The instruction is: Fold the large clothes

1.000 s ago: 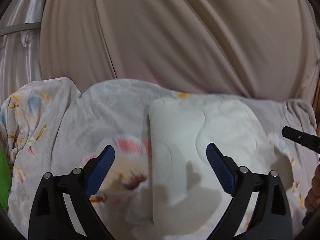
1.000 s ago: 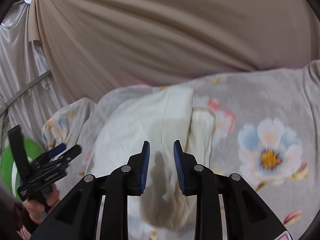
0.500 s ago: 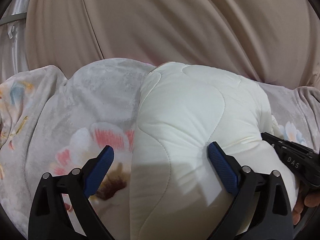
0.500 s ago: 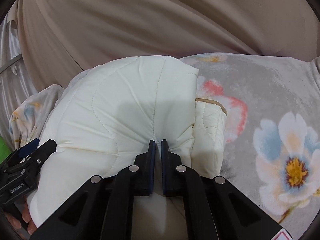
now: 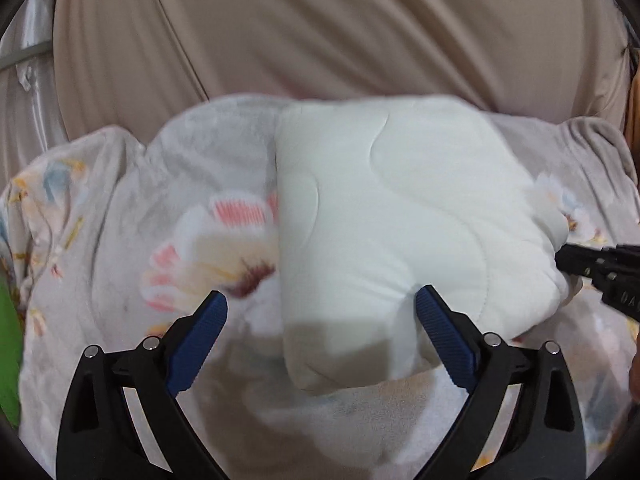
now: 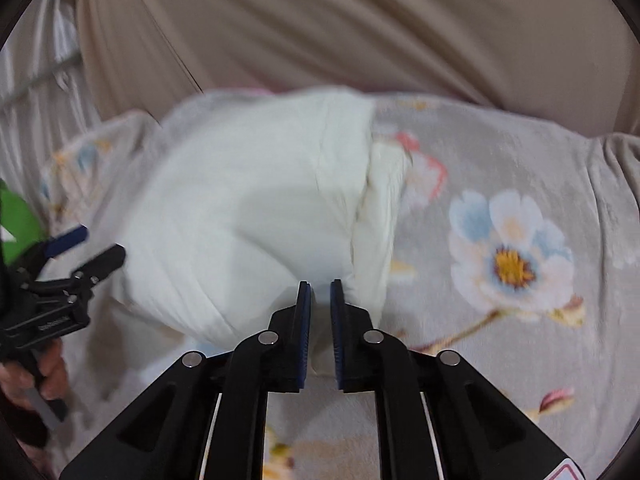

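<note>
Left wrist view first: the left hand-held gripper (image 5: 320,320) is spread wide, blue pads well apart, nothing between them. The folded white quilted garment (image 5: 400,220) lies on the floral blanket (image 5: 140,220), and its near corner sits between the two fingers, the right pad just beside or against its edge. Half a second ago the bundle bulged up close to the lens; now it has dropped back and lies flatter, with more blanket showing in front of it. At the right edge the right hand-held gripper (image 5: 600,272) meets the garment's side. Beige curtain (image 5: 320,40) hangs behind, and a sliver of something green (image 5: 8,352) shows at far left.

Over to the right wrist view, and it is blurred with motion. The right hand-held gripper (image 6: 318,292) has its fingers drawn narrow, with a white fold of the garment (image 6: 248,208) between them. It looks pinched, though the blur makes the contact hard to confirm. The gap is wider than half a second back, when the pads were nearly together. The garment sits left of centre on the blanket (image 6: 520,320), a blue flower beside it. The left hand-held gripper (image 6: 68,268) sits at the garment's left side, spread apart.

No containers anywhere.
</note>
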